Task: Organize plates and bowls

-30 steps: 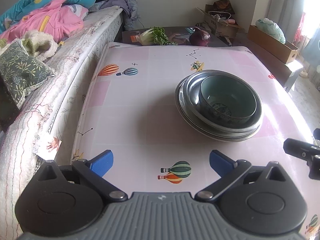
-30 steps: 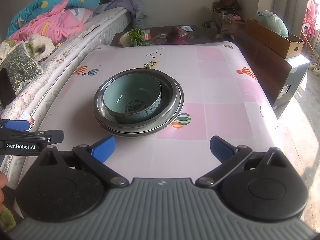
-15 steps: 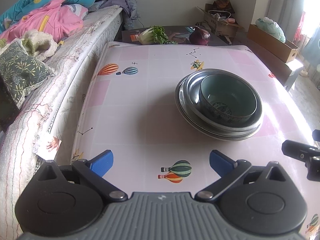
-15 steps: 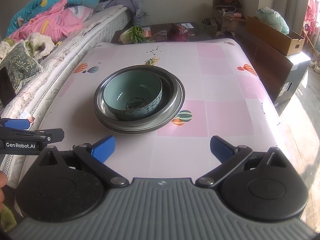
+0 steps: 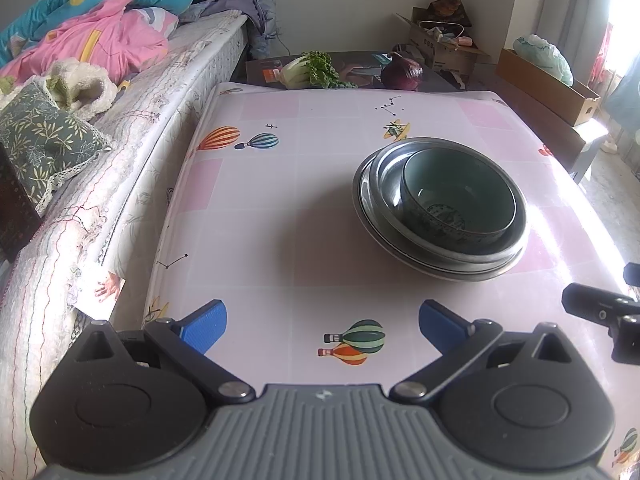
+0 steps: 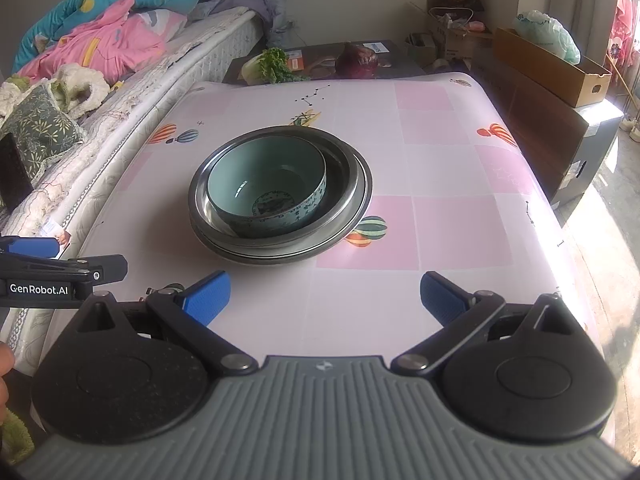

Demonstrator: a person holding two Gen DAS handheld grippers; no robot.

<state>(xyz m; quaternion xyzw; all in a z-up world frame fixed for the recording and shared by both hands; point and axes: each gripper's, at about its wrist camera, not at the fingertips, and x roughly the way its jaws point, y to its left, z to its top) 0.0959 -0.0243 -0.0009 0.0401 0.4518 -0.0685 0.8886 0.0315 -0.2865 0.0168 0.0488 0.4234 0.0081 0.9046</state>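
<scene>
A pale green ceramic bowl point(image 5: 460, 204) sits inside a steel bowl point(image 5: 390, 178), which rests on a steel plate point(image 5: 440, 270), stacked on the pink table point(image 5: 260, 200). The same green bowl point(image 6: 268, 192), steel bowl point(image 6: 344, 188) and plate point(image 6: 280, 258) show in the right wrist view. My left gripper point(image 5: 322, 326) is open and empty, near the table's front edge, left of the stack. My right gripper point(image 6: 325, 297) is open and empty, in front of the stack.
A bed with bedding point(image 5: 100, 48) runs along the table's left side. A low dark table behind holds a cabbage point(image 5: 310, 70) and a red cabbage point(image 5: 402, 72). Cardboard boxes point(image 6: 552, 68) and a cabinet stand to the right.
The right gripper has risen and tilted slightly, so the stack appears a little farther away. The left gripper has hardly moved.
</scene>
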